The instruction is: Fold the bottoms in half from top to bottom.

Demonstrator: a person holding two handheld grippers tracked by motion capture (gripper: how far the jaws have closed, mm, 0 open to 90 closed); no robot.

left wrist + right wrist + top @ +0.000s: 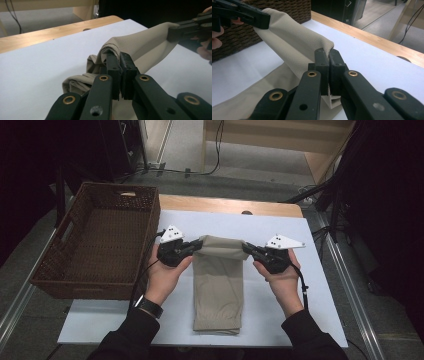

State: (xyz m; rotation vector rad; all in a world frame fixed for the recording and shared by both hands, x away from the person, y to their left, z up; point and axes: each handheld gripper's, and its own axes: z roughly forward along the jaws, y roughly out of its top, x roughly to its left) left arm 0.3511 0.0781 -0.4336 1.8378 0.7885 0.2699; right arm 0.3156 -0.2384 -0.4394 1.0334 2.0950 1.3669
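beige trousers (218, 280) | top edge stretched between both tongs | left tongs (196, 246), right tongs (247, 249) pinching its corners

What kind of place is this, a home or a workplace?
Probably a lab or workshop set up for recording. A white board covers a wooden table, cables trail over the bare floor, and dark equipment stands surround it.

The garment (218, 285) lies lengthwise at the centre of the tabletop (280, 227), on the mat (115, 320) that covers it. The garment's far end is raised off the mat between the left tool (196, 246) on its left corner and the right tool (248, 249) on its right corner. The basket (95, 240) stands to the left of the garment, overhanging the tabletop's left edge.
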